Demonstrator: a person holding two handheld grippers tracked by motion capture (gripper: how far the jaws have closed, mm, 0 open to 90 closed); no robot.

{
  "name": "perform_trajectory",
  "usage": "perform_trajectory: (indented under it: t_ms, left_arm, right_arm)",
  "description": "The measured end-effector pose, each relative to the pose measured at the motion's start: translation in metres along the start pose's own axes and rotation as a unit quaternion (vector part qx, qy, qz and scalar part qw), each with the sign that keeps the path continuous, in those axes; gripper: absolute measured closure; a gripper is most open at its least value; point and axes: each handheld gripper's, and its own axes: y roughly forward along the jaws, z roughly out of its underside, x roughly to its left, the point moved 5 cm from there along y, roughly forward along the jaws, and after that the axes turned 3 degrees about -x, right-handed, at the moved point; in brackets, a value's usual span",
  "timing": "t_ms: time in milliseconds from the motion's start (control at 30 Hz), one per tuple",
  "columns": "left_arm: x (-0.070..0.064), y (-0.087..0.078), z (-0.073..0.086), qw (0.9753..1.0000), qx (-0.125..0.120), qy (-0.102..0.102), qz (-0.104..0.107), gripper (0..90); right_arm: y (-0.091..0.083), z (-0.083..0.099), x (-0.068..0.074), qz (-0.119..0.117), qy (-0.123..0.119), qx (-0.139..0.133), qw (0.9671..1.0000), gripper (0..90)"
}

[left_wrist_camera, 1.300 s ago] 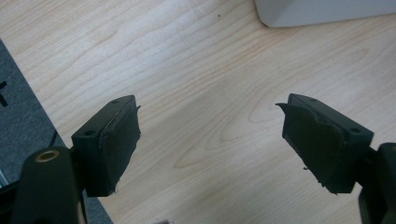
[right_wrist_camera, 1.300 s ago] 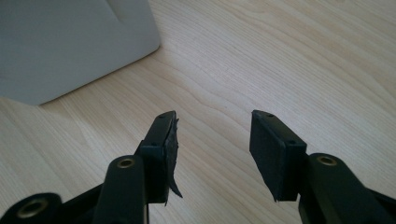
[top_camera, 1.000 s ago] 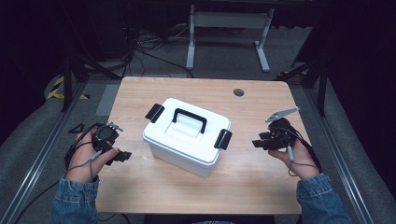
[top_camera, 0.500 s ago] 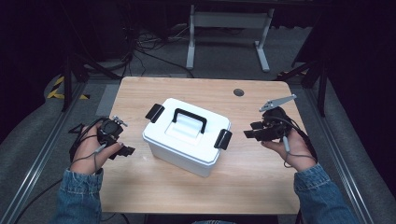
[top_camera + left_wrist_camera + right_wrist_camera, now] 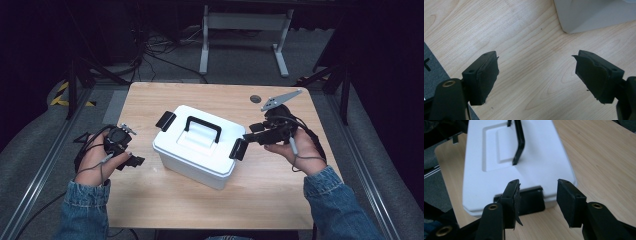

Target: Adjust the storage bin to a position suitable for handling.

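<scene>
We see a white box (image 5: 196, 147) with a black handle (image 5: 203, 127) sitting mid-table (image 5: 150, 200). Just right of the box, our right gripper (image 5: 248, 138) holds its jaws partly apart, empty, by the box's black latch (image 5: 530, 201). Left of the box, well apart, our left gripper (image 5: 134, 161) hovers over bare wood, jaws wide and empty.

1. A lidded box (image 5: 197, 147) sits on the table (image 5: 150, 200), about midway between its left and right edges.
2. The left gripper (image 5: 131, 161) lies near the table's left edge, apart from the box.
3. The right gripper (image 5: 248, 138) is just beside the box's right latch (image 5: 238, 149).
</scene>
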Motion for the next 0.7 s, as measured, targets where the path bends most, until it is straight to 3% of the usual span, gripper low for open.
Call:
perform_trajectory:
  t_ms: [267, 700]
  left_arm:
    - [0.0, -0.001, 0.0, 1.0, -0.005, 0.001, 0.001, 19.5]
    - [-0.001, 0.0, -0.001, 1.0, -0.007, 0.006, 0.001, 19.5]
  right_arm:
    - [0.019, -0.024, 0.018, -0.02, -0.027, 0.003, 0.9994, 52.4]
    - [0.056, -0.042, 0.021, -0.034, -0.011, 0.02, 0.9992, 51.3]
